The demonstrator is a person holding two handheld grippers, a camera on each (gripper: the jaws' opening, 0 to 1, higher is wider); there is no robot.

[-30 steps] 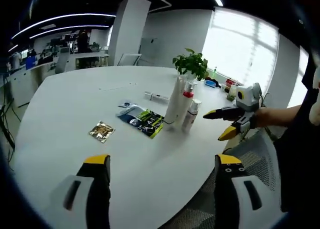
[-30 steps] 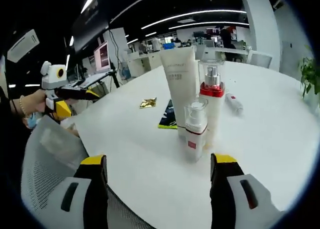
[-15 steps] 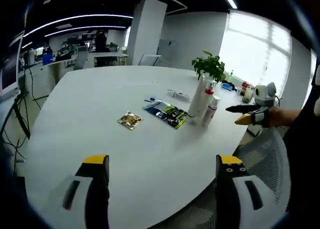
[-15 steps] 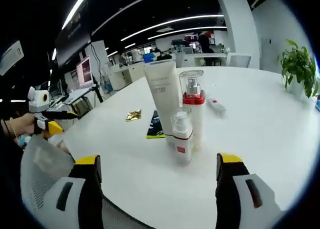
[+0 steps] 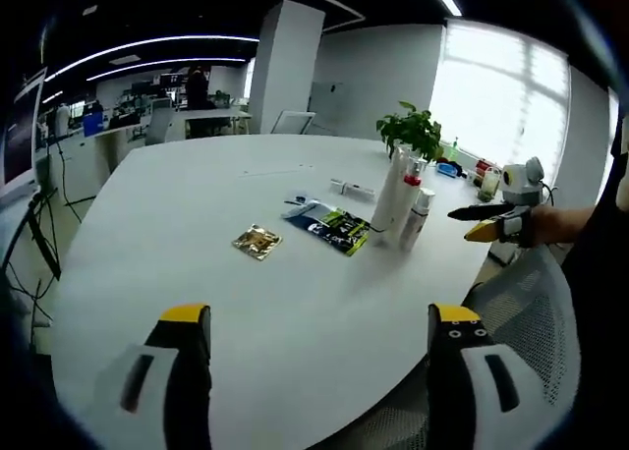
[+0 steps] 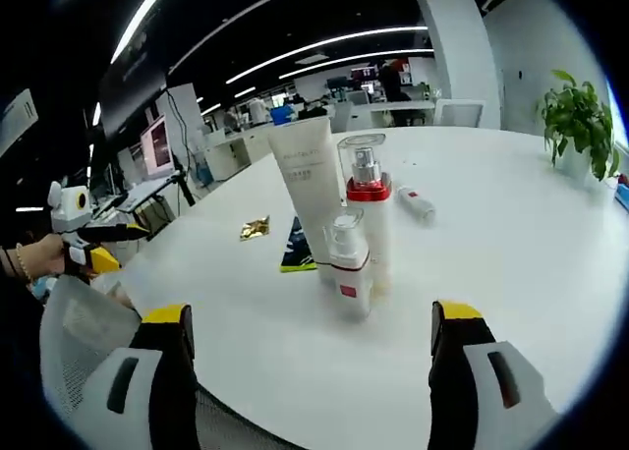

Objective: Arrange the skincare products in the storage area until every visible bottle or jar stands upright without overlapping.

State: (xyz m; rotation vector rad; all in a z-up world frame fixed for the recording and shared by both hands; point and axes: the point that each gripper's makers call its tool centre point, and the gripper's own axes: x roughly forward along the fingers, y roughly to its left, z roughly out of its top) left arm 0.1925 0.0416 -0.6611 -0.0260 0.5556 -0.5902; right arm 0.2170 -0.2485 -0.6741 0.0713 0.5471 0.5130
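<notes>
three upright containers, a white tube (image 6: 307,199), a red-collared pump bottle (image 6: 366,209) and a small spray bottle (image 6: 349,268), stand close together on the white table (image 6: 511,273). both the left gripper (image 5: 319,381) and right gripper (image 6: 310,376) hang wide open and empty (a small tube (image 6: 417,206) lies flat farther back). reaching past the trio for it could knock them over.

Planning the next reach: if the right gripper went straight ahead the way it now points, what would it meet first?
Probably the small pump bottle, standing nearest between the right gripper's open jaws, in front of the taller red-collared bottle and white tube. Depth is uncertain.

Both grippers farther from the bottles (image 6: 344,239).
</notes>
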